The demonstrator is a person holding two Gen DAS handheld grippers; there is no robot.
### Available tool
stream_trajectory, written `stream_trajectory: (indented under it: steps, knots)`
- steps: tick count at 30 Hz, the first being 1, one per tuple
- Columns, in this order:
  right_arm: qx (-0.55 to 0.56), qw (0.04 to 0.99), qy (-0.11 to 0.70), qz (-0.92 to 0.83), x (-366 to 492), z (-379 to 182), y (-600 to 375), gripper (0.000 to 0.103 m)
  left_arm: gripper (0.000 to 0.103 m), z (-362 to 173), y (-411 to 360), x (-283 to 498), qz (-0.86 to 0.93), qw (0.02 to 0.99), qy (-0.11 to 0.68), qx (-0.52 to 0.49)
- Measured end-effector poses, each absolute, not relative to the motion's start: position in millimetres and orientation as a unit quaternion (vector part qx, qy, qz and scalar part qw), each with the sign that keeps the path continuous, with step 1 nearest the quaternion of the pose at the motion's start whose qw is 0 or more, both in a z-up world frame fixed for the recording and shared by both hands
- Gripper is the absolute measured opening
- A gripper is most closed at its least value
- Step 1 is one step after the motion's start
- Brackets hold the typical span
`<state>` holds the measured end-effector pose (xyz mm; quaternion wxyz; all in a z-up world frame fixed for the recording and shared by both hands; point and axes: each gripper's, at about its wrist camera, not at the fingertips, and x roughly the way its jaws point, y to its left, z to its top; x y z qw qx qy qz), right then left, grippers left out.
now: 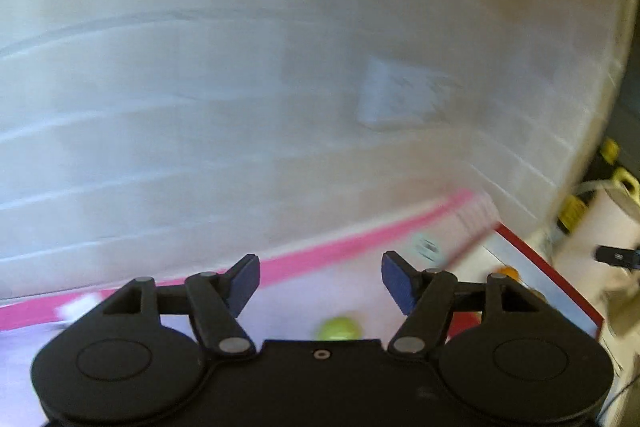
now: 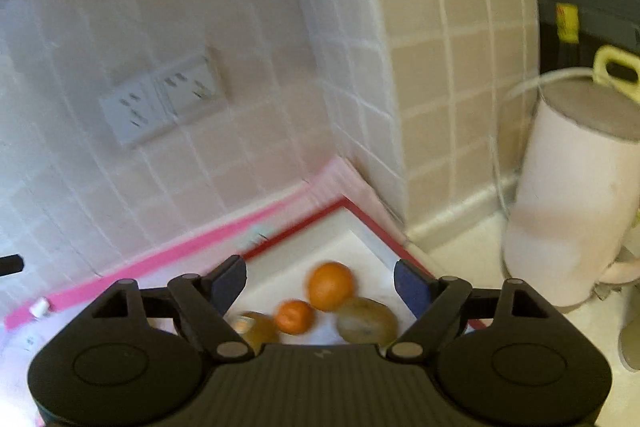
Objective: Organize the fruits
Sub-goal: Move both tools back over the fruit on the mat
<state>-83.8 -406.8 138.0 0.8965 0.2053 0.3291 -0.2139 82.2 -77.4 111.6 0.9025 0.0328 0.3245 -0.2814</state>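
In the right wrist view my right gripper (image 2: 320,283) is open and empty above a red-rimmed white tray (image 2: 352,211). In the tray lie a large orange (image 2: 331,285), a small orange (image 2: 294,316) and two brown kiwis (image 2: 367,320) (image 2: 260,330). In the left wrist view my left gripper (image 1: 320,281) is open and empty above a pink-rimmed container (image 1: 320,255). A green fruit (image 1: 337,328) lies in it, just below the fingers. The red tray (image 1: 552,267) lies to its right, with an orange (image 1: 508,272) and something red (image 1: 464,323) behind the right finger.
A tiled wall with a white socket plate (image 2: 160,99) stands close behind both containers. A pink kettle (image 2: 568,195) with a yellow handle stands on the counter to the right of the tray. Both views are motion-blurred.
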Motion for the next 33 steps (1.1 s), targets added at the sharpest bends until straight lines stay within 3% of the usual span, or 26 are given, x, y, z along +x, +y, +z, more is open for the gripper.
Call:
stream_trajectory:
  steps: [7, 14, 23, 33]
  knots:
    - [0.177, 0.921, 0.314, -0.150, -50, 173, -349, 0.084, 0.080, 131, 16, 55, -0.210, 0.928, 0.308, -0.002]
    - [0.164, 0.921, 0.340, -0.093, -7, 165, -290, 0.084, 0.080, 99, 52, 34, -0.202, 0.915, 0.350, 0.000]
    - [0.169, 0.902, 0.396, -0.036, 36, 129, -230, 0.082, 0.080, 18, 40, 8, -0.232, 0.876, 0.421, 0.021]
    - [0.201, 0.863, 0.458, -0.064, 90, 58, -225, 0.078, 0.080, -45, 2, 11, -0.237, 0.852, 0.467, 0.012]
